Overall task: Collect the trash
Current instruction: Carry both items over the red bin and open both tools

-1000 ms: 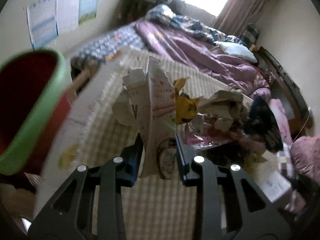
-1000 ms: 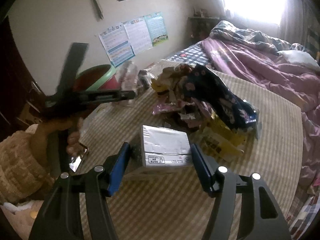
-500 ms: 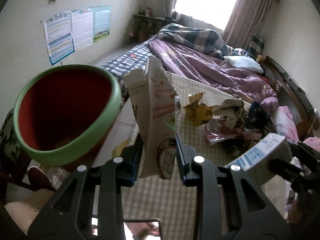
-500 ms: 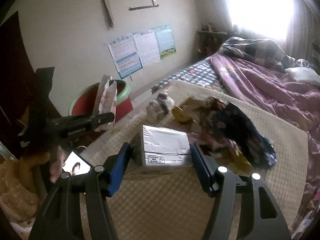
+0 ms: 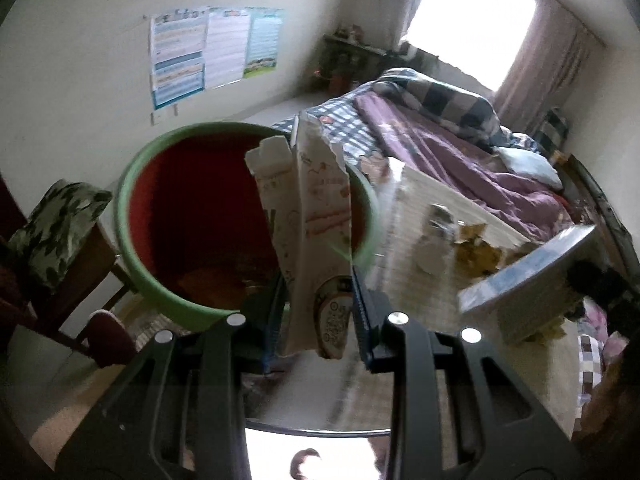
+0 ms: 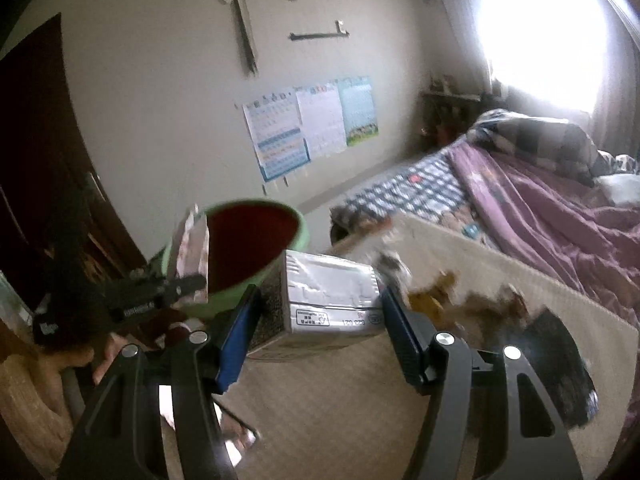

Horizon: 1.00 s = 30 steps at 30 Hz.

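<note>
My left gripper (image 5: pixel 316 312) is clamped on a torn, flattened carton (image 5: pixel 310 216); its long axis runs up toward twelve o'clock, ragged end topmost, in front of the red bin (image 5: pixel 200 216) with the green rim. My right gripper (image 6: pixel 320 328) is clamped on a silver-ended carton box (image 6: pixel 330 300), its foil end facing me and its length pointing away toward the bin. Only the right view shows my left hand (image 6: pixel 102 360) at eight o'clock; only the left view shows the bin's floor. The remaining litter (image 6: pixel 436 300) on the checked table (image 6: pixel 520 280) at three o'clock is blurred. A bed (image 5: pixel 460 140) lies at one o'clock.
</note>
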Available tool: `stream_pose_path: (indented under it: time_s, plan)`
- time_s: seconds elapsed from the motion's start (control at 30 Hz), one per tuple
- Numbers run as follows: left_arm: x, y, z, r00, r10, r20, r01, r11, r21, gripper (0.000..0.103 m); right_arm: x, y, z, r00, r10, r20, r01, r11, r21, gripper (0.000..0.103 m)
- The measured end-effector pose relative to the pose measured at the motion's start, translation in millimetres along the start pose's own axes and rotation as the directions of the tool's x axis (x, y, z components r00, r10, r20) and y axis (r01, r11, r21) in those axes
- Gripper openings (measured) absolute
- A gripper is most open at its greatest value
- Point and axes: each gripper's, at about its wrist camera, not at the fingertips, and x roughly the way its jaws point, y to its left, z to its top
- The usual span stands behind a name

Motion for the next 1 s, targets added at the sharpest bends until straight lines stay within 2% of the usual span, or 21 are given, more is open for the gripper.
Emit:
stream_pose_path:
  time_s: [0.2, 0.4, 0.5, 0.7, 0.87, 1.0]
  plan:
    - [14, 21, 14, 0.999, 0.040, -0.025, -0.040, 0.999, 0.004, 0.030, 31, 23, 33, 0.999, 0.027, 0.040, -0.026, 0.999, -0.026, 0.060]
    - [30, 38, 23, 0.997, 0.066, -0.050, -0.065, 0.998, 0.012, 0.030, 87, 42, 52, 1.000, 0.002, -0.004, -0.002, 0.999, -0.051, 0.060]
    - [42, 49, 26, 0.993, 0.078, -0.084, -0.079, 0.997, -0.004, 0.030, 120, 55, 53, 0.998, -0.042, -0.038, 0.037, 0.993, -0.116, 0.060]
    - [71, 65, 30, 0.982, 0.091, -0.163, -0.096, 0.995, -0.023, 0.030, 168, 71, 47, 0.992, -0.072, -0.107, 0.050, 0.980, -0.193, 0.060]
    - [76, 61, 32, 0.977, 0.151, -0.151, -0.148, 0.988, 0.033, 0.031, 194, 78, 39, 0.984, -0.086, -0.154, 0.047, 0.970, -0.238, 0.061]
    - [77, 58, 33, 0.979, 0.142, -0.144, -0.135, 0.989, 0.056, 0.030, 205, 80, 32, 0.980, -0.110, -0.168, 0.061, 0.960, -0.273, 0.060]
